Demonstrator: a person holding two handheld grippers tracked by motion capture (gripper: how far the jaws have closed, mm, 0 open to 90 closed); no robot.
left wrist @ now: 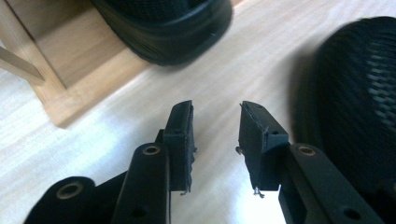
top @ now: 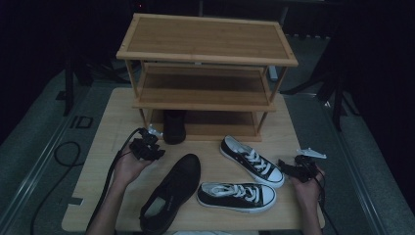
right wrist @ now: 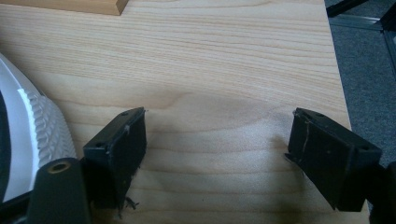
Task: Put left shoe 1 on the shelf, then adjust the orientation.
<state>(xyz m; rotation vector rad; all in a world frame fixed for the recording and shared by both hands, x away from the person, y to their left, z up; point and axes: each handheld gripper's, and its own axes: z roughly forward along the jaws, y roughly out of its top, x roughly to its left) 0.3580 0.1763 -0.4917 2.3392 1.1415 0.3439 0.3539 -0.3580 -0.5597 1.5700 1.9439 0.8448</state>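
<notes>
Black shoe stood at the rack's bottom-left corner, both left gripper and right gripper gaping empty.

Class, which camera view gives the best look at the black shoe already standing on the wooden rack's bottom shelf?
The high view: it shows the black shoe whole enough to place it on the bottom shelf of the rack, at its left end. The left gripper view catches its rounded end, close and blurred, past the open left hand-held gripper. The right gripper view looks across bare table.
</notes>
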